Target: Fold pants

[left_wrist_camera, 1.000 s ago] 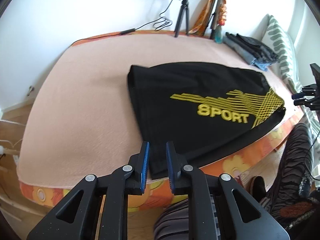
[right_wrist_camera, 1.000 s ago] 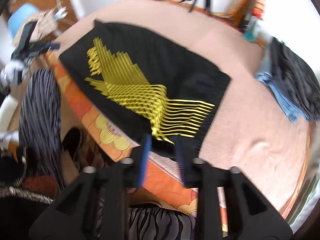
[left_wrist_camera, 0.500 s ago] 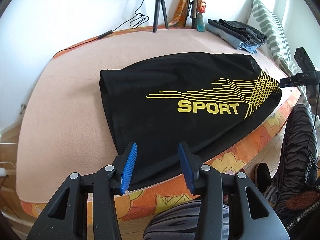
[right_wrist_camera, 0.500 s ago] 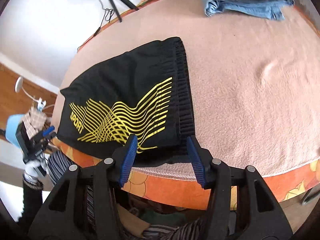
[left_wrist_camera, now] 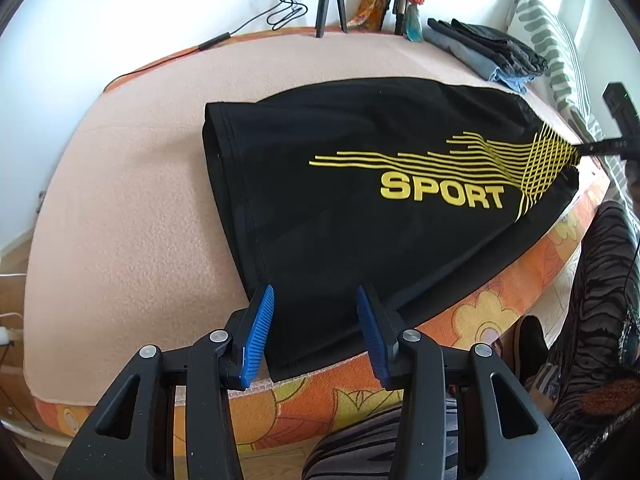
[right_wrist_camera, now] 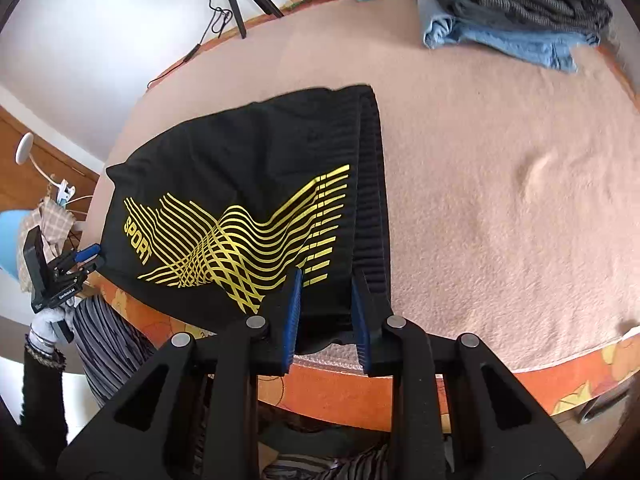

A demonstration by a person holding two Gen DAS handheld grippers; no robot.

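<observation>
The black knit shorts with a yellow "SPORT" print and wavy line pattern (left_wrist_camera: 360, 208) lie flat along the near edge of the peach fleece blanket (left_wrist_camera: 132, 208), filling the centre of both views, already doubled leg over leg by the look of the stacked hems at the left of the left-wrist frame. The step in hand seems to be taking hold for the next fold. The left gripper (left_wrist_camera: 315, 332) hangs at lower centre with jaws spread wide above the hem corner, holding nothing; the right gripper (right_wrist_camera: 325, 314) likewise stands parted over the ribbed elastic waistband (right_wrist_camera: 370, 200), not yet biting. Next, both likely need to descend and pinch all layers together. The thin fabric looks smooth and slippery, the blanket nubbly and grippy.
</observation>
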